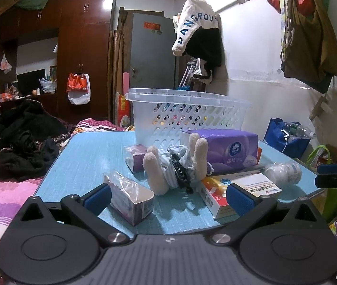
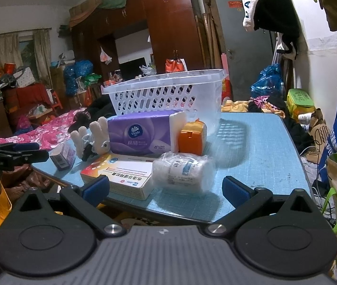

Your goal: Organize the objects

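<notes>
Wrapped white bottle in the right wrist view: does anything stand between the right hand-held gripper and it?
Nothing visible does. The right hand-held gripper is open, and the wrapped white bottle lies just ahead of it on the blue table. The medicine box sits beside the bottle, off that line.

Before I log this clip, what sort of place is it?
Most likely a cluttered home bedroom. A dark wooden wardrobe lines the far wall, a bed with floral bedding sits beside the blue table, and clothes hang on the wall.

Tissue pack [image 2: 142, 133] before basket [image 2: 163, 92]
</notes>
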Action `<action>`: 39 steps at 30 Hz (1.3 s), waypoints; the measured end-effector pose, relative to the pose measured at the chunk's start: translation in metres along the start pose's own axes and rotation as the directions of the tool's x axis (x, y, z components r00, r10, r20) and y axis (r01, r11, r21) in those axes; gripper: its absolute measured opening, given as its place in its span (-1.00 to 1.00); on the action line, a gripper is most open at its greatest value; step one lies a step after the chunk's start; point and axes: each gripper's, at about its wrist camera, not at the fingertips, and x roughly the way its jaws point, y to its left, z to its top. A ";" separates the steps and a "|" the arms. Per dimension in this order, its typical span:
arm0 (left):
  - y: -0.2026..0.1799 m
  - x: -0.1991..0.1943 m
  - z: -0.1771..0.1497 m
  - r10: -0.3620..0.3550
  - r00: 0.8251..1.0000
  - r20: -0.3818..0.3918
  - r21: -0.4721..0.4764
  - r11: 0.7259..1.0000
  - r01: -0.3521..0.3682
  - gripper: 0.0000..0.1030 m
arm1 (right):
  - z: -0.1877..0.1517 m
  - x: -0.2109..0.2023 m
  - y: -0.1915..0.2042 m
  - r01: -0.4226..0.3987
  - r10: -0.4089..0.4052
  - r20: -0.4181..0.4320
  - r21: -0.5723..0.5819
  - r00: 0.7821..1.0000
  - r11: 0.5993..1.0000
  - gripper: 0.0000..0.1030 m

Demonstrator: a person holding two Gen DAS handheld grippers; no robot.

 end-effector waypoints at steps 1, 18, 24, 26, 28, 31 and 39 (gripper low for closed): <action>0.000 0.000 0.000 0.000 1.000 0.000 0.001 1.000 0.000 1.00 | 0.000 0.000 0.000 0.001 -0.001 0.000 0.000 1.000 1.000 1.00; 0.001 0.000 0.001 0.006 1.000 0.007 -0.003 1.000 -0.006 1.00 | 0.000 -0.001 -0.003 -0.002 0.002 0.002 0.007 1.000 1.000 1.00; 0.002 0.001 0.001 0.007 1.000 0.007 -0.007 1.000 -0.007 1.00 | -0.001 0.001 -0.003 0.000 0.000 -0.004 0.008 1.000 1.000 1.00; 0.003 0.001 0.002 0.009 1.000 0.006 -0.011 1.000 -0.009 1.00 | -0.001 0.000 -0.004 0.000 0.000 -0.004 0.008 1.000 1.000 1.00; 0.004 0.002 0.002 0.008 1.000 0.005 -0.014 1.000 -0.008 1.00 | -0.001 0.000 -0.004 0.000 0.000 -0.004 0.008 1.000 1.000 1.00; 0.004 0.002 0.002 0.007 1.000 0.006 -0.012 1.000 -0.007 1.00 | -0.001 0.000 -0.004 -0.001 0.001 -0.004 0.008 1.000 1.000 1.00; -0.001 0.002 0.001 0.001 1.000 0.005 0.001 1.000 -0.001 1.00 | -0.001 0.000 -0.003 -0.002 0.002 -0.004 0.008 1.000 1.000 1.00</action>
